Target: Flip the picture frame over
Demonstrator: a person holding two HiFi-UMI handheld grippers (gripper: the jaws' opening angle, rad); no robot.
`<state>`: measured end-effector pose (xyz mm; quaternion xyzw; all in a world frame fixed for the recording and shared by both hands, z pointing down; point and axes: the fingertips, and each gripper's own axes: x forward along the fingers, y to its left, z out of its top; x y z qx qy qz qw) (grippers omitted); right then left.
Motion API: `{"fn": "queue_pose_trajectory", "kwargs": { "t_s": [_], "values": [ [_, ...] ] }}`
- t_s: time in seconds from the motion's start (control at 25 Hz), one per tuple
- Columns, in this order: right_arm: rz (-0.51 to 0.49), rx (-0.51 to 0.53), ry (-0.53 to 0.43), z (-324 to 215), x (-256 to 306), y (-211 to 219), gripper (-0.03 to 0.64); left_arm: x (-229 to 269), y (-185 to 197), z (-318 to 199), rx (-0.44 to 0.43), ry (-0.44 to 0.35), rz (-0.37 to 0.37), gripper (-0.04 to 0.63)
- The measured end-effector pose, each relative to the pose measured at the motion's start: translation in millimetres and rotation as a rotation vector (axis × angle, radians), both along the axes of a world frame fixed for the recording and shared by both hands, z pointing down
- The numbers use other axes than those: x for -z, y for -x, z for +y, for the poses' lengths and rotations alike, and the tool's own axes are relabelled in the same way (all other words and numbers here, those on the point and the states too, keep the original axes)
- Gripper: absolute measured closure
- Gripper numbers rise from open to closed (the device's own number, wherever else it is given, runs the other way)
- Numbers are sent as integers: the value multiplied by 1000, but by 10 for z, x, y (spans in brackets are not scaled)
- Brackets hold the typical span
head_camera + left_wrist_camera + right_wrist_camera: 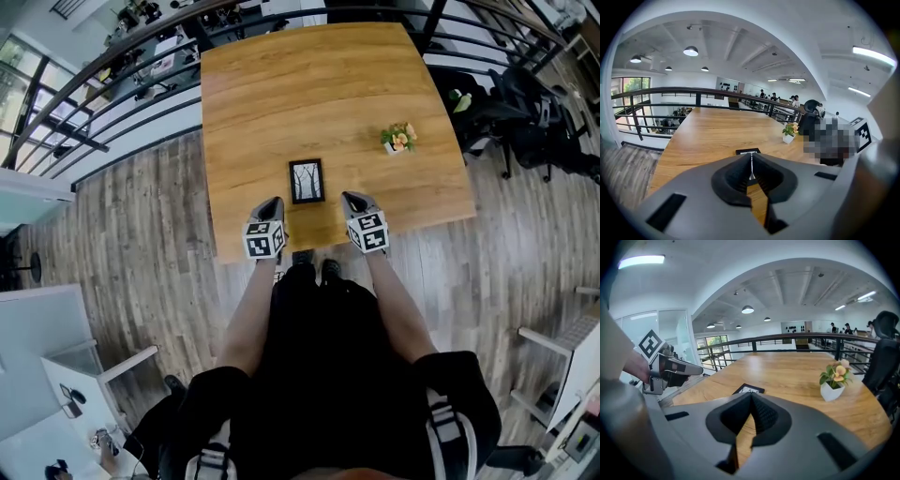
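Observation:
A small black picture frame (307, 181) lies flat on the wooden table (281, 94), picture side up with bare trees on white. It also lies ahead of the jaws as the picture frame (747, 151) in the left gripper view and as the picture frame (748, 389) in the right gripper view. My left gripper (274, 203) hangs just left of and nearer than the frame, shut and empty. My right gripper (352, 200) hangs just right of it, also shut and empty. Neither touches the frame.
A small white pot with orange flowers (398, 139) stands on the table to the right of the frame. A black railing (103, 103) runs behind the table. Office chairs (525, 112) stand at the right. The table's near edge (309, 246) is under my hands.

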<state>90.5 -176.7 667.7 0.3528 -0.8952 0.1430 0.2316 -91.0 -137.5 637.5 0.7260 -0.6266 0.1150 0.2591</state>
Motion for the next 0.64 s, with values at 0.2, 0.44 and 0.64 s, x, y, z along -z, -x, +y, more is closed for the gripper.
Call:
{"fn": "queue_pose_trajectory", "kwargs": {
  "t_s": [0.2, 0.44, 0.64],
  "values": [
    [-7, 15, -25, -40, 112, 3, 609, 119, -9, 58, 20, -28, -4, 569],
    [-22, 22, -27, -29, 159, 16, 609, 126, 12, 177, 42, -27, -13, 569],
    [-7, 47, -20, 48, 165, 58, 609, 130, 31, 254, 54, -19, -9, 569]
  ]
}}
